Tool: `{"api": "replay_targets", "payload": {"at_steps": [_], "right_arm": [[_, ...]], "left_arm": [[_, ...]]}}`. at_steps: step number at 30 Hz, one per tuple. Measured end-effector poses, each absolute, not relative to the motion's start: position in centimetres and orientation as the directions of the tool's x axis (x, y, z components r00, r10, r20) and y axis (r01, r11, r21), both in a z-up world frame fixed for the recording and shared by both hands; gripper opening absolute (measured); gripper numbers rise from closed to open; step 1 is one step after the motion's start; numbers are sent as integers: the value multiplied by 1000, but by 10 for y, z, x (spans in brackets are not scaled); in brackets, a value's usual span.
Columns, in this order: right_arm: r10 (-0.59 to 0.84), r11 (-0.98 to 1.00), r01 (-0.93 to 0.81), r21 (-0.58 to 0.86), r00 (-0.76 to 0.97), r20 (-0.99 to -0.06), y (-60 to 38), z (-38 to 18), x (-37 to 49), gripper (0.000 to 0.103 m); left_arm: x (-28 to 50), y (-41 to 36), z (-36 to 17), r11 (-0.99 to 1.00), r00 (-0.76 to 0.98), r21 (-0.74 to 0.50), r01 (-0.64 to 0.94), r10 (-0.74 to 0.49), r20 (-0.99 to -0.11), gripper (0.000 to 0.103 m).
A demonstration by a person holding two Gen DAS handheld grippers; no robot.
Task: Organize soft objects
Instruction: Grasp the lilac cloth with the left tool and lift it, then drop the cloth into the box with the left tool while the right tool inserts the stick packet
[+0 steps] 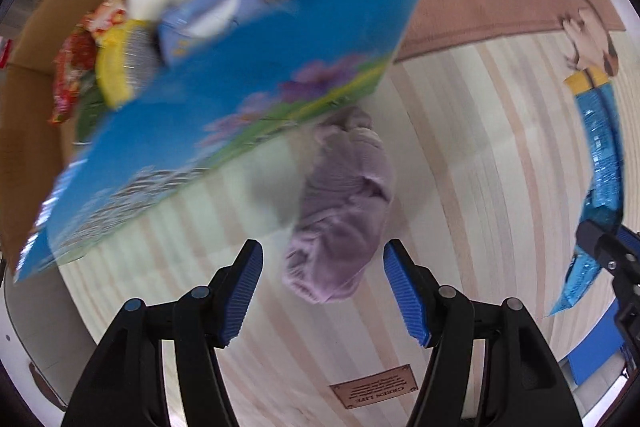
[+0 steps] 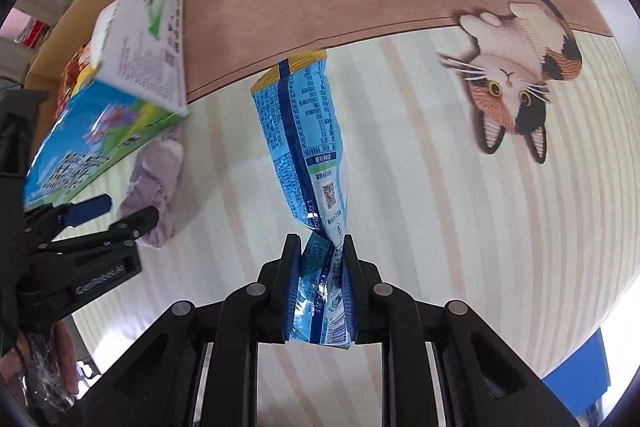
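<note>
At centre frame, the right gripper (image 2: 319, 291) clamps the blue snack bag (image 2: 306, 143) by one end; its long axis runs away toward upper frame. The left gripper (image 1: 322, 291) is spread, empty, near the lilac cloth (image 1: 344, 211).

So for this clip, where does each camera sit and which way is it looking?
Left wrist: sits on the left gripper, looking along its open blue-padded fingers at the crumpled lilac cloth on the striped mat.
Right wrist: sits on the right gripper, shut on a shiny blue snack bag; the left gripper shows at the left.
Shared: cloth, bag, blue printed box flap.
</note>
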State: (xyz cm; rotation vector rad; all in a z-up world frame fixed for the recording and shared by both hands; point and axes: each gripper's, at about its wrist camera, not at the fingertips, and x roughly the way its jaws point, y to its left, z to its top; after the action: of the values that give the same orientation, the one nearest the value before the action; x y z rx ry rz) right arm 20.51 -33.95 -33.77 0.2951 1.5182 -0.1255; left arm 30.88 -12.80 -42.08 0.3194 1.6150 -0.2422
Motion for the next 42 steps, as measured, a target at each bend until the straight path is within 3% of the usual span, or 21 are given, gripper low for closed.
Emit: {"api": "replay_targets", "payload": {"at_steps": [11, 12, 13, 14, 17, 22, 27, 33, 37, 42], "right_arm": [[100, 961, 255, 104, 28, -995, -337, -354, 216, 20], [97, 963, 250, 101, 28, -995, -333, -355, 222, 20], [97, 964, 247, 101, 28, -995, -329, -356, 226, 20], [97, 965, 243, 101, 29, -995, -331, -351, 224, 20], [102, 967, 229, 109, 40, -994, -325, -343, 229, 20], [126, 974, 177, 140, 93, -988, -313, -307, 239, 20], [196, 971, 107, 213, 151, -969, -292, -260, 255, 20], [207, 977, -3, 212, 224, -952, -249, -202, 311, 20], [180, 984, -50, 173, 229, -957, -216, -198, 357, 20], [94, 995, -63, 83, 181, -979, -182, -231, 412, 20]], "left_arm": [[332, -169, -448, 922, -79, 60, 381, 98, -992, 61], [334, -174, -447, 923, -73, 54, 382, 89, -993, 55], [333, -185, -441, 924, -69, 32, 380, 62, -996, 39], [338, -180, -442, 929, -79, 7, 371, 39, -996, 33], [332, -177, -432, 944, -64, -2, 330, 20, -998, 33], [313, -140, -385, 969, 13, -43, 243, -48, -999, 33], [312, -95, -298, 984, 130, -138, 108, -152, -980, 33], [348, -40, -227, 989, 240, -148, -14, -140, -961, 33], [397, 11, -239, 993, 227, -84, -77, -65, -972, 33], [435, 51, -297, 986, 87, -88, -144, -76, -993, 33]]}}
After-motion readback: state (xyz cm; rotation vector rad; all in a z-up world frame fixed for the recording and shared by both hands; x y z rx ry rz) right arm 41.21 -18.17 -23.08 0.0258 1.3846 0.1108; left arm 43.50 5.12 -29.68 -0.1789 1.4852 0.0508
